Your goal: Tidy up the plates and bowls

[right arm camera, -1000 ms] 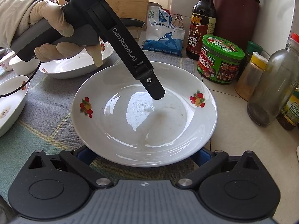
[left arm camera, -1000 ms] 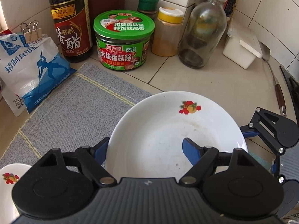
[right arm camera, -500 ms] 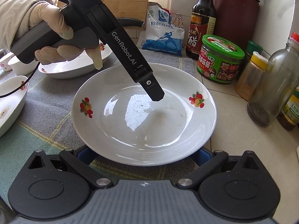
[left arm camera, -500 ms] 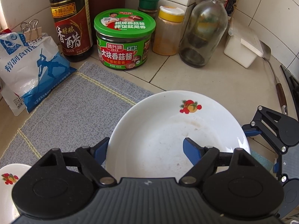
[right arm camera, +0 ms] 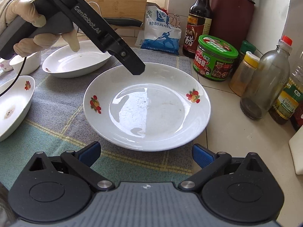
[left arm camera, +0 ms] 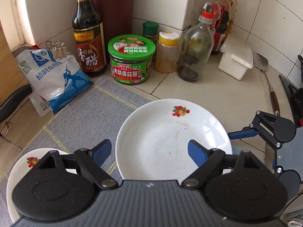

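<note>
Left wrist view shows the left claw [left arm camera: 147,151] at the bottom of the frame with its blue fingers [left arm camera: 198,154] spread and still parting; the near rim of the white plate [left arm camera: 170,132] lies between them, yet neither pad presses on it, so the plate is released and rests half on the grey mat [left arm camera: 85,113] and half on the tiled table [left arm camera: 217,98]. In the right wrist view the right claw [right arm camera: 145,154] sits at lower centre, also released, its fingers wide and empty just short of the same plate's near edge. Farther out, an oval dish [right arm camera: 75,62] and another fruit-printed dish [right arm camera: 13,104] wait at left for stacking, while a green-lidded jar [left arm camera: 131,60], a vinegar bottle [left arm camera: 88,37] and a glass bottle [left arm camera: 195,51] crowd the upper part of the frame. The risk, as I judge it, is the glazed, shallow rim: a claw closing on it off-centre could let the plate slip or tip. A plate pushed toward the top of the frame could also knock the jar or bottles standing near its far edge.
</note>
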Demonstrator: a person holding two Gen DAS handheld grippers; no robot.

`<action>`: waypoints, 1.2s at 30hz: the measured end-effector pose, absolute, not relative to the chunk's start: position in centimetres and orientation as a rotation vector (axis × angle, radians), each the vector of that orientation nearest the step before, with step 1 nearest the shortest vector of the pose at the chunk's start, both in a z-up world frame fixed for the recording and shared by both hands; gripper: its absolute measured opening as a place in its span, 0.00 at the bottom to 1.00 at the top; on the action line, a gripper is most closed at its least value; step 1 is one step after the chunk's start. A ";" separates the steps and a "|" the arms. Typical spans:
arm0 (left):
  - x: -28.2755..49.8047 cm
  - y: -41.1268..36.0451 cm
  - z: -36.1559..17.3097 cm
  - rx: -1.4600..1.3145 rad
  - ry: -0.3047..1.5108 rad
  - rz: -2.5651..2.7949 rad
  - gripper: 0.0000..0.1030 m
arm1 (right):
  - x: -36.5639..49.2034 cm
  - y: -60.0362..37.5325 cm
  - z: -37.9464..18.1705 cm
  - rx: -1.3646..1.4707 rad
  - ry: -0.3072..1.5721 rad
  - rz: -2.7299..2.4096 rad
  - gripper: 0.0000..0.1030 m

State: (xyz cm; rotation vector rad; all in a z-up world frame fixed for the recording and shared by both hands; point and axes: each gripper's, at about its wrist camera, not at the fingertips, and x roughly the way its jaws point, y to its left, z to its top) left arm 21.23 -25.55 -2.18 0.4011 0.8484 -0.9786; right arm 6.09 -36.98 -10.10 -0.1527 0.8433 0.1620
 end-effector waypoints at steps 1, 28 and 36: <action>20.6 -24.9 -1.7 0.396 0.832 -0.971 0.85 | 5.7 -36.8 -9.9 -0.155 0.844 0.162 1.00; 1.3 -1.0 -2.5 0.226 0.741 -0.579 0.92 | -2.2 -23.8 -7.4 -0.112 0.749 0.150 1.00; -0.7 2.0 -5.9 0.241 0.786 -0.575 0.92 | -3.0 -20.7 -6.8 -0.099 0.741 0.133 1.00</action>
